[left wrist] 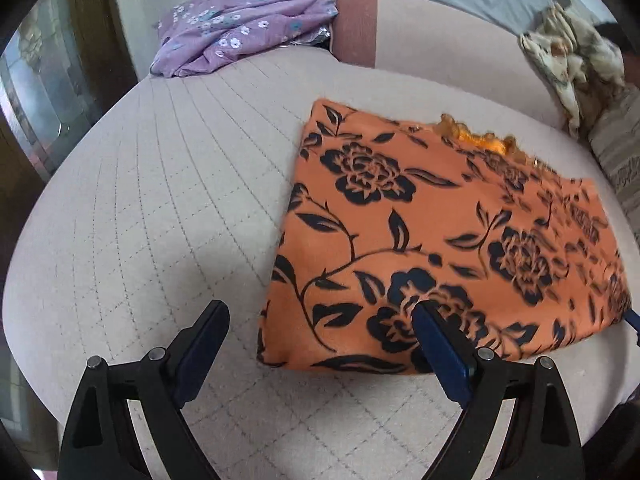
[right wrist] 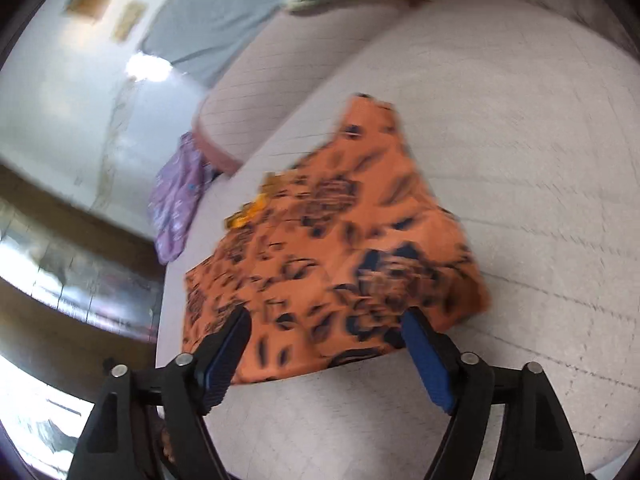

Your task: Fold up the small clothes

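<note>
An orange cloth with a black flower print (left wrist: 440, 232) lies folded flat as a rough rectangle on the beige quilted cushion (left wrist: 140, 200). A frilly orange edge shows at its far side. My left gripper (left wrist: 318, 314) is open at the cloth's near left corner. Its right finger (left wrist: 436, 340) is over the cloth's near edge and its left finger (left wrist: 204, 332) is over bare cushion. In the blurred right wrist view, my right gripper (right wrist: 326, 318) is open at the near edge of the same orange cloth (right wrist: 340, 248), with no cloth pinched between its pads.
A crumpled purple flowered garment (left wrist: 240, 28) (right wrist: 176, 208) lies at the cushion's far left end beside the backrest (left wrist: 440, 32). A cream patterned cloth (left wrist: 572, 64) and striped fabric (left wrist: 620, 160) sit at the right. Dark wooden furniture (left wrist: 40, 92) stands past the cushion's left edge.
</note>
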Tool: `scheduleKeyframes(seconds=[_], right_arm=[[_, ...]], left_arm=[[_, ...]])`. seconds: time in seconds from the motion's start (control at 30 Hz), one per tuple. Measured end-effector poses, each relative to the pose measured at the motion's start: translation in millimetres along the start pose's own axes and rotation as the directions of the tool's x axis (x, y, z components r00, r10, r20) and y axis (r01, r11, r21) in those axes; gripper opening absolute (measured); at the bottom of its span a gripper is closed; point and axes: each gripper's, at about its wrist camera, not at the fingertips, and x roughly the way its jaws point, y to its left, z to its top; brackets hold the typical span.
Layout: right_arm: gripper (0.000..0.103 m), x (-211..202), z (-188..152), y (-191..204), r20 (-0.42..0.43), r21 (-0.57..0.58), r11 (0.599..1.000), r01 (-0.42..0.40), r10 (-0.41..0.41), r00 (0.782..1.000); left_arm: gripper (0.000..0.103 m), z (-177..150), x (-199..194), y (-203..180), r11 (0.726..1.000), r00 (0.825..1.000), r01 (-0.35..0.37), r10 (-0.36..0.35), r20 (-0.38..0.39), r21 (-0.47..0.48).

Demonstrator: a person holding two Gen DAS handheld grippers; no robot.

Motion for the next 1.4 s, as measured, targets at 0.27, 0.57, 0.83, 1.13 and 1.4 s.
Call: scheduleKeyframes(seconds=[0.27,0.57,0.83,1.13,1.4], right_arm=[[0.081,-42.4,-15.8,-20.9,0.093,0.093,0.995,-0.037,0.028,0.995],[0.081,-16.7,-27.2,-40.0,0.051,0.201,0.979,-0.044,0.034,0.998],[0.081,-4.2,-9.3,-39.8,0.085,0.243,0.970,-0.019,-0.002,0.996],[0.082,3.8,2.2,-37.9,0.112,0.262,0.965,-0.013,-0.017,0.994],[0.063,13.9,8.5,-24.3,0.102,0.159,0.984,0.084,-0.101,0.990]], left_arm=[[0.093,1.1,-19.1,7.5,0.998,1.000,-0.006,0.008,0.030,-0.069],[0.093,13.7,-44.2,-50.2,0.998,0.993,0.064,-0.064,0.094,0.009],[0.093,17.4,-39.0,-85.3,0.994,0.991,0.096,-0.101,0.087,0.059],[0.093,26.8,-15.5,-99.1,0.994,0.993,0.093,-0.096,0.064,0.057],[0.093,28.7,35.9,-115.0,0.995,0.998,0.056,-0.055,-0.008,0.082]])
